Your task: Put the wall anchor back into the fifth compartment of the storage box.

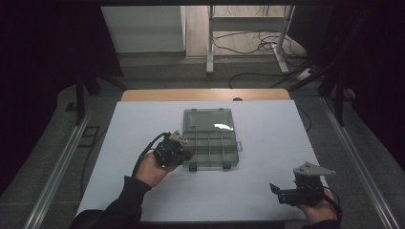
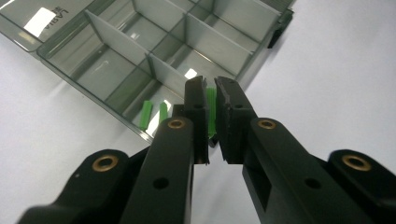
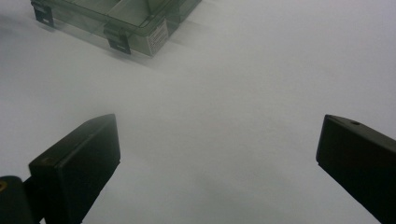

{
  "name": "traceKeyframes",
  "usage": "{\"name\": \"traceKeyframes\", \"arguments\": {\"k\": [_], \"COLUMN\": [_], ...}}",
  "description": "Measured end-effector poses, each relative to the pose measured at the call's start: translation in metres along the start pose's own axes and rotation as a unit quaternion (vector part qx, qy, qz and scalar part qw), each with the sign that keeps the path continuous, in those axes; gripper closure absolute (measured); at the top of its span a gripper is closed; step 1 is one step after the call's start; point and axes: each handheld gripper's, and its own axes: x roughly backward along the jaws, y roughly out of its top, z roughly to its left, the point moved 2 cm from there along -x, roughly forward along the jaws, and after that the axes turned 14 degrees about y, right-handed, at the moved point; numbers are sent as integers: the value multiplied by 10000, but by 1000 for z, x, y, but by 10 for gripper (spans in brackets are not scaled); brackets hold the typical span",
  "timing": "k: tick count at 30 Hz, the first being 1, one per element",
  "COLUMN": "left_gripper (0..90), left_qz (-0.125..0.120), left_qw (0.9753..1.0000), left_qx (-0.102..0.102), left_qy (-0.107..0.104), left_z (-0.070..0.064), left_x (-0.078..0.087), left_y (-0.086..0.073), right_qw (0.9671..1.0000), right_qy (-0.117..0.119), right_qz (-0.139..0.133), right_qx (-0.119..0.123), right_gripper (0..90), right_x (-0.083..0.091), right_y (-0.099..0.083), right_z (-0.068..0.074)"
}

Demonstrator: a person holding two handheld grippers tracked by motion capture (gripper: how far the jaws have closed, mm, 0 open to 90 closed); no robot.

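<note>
Pinching a green peg (image 2: 211, 109) over the organizer box (image 1: 210, 143), your left gripper (image 2: 209, 91) risked dropping it outside; right gripper (image 3: 219, 140) fingers were spread, idle.

Left claw (image 1: 184, 149) at the open organizer box (image 1: 210, 139); right claw (image 1: 275, 190) well apart on the white table (image 1: 267, 124)

Lab, dark curtains (image 1: 43, 57), floor cables (image 1: 248, 45)
</note>
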Motion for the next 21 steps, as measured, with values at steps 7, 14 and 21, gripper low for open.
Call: {"name": "traceKeyframes", "arguments": {"k": [7,14,21], "left_gripper": [836,835,816], "left_qz": [60,159,187], "left_qw": [10000,9998,9995], "left_qx": [58,121,246], "left_qy": [12,53,-35], "left_z": [5,10,14], "left_x": [-11,-23,-31], "left_y": [3,3,2], "right_qw": [10000,10000,10000], "right_qy": [-1,-3,-2], "right_qz": [-1,8,14], "right_qx": [-12,-2,-7], "right_gripper": [1,1,1], "right_x": [0,0,0], "right_y": [0,0,0], "right_z": [0,0,0]}}
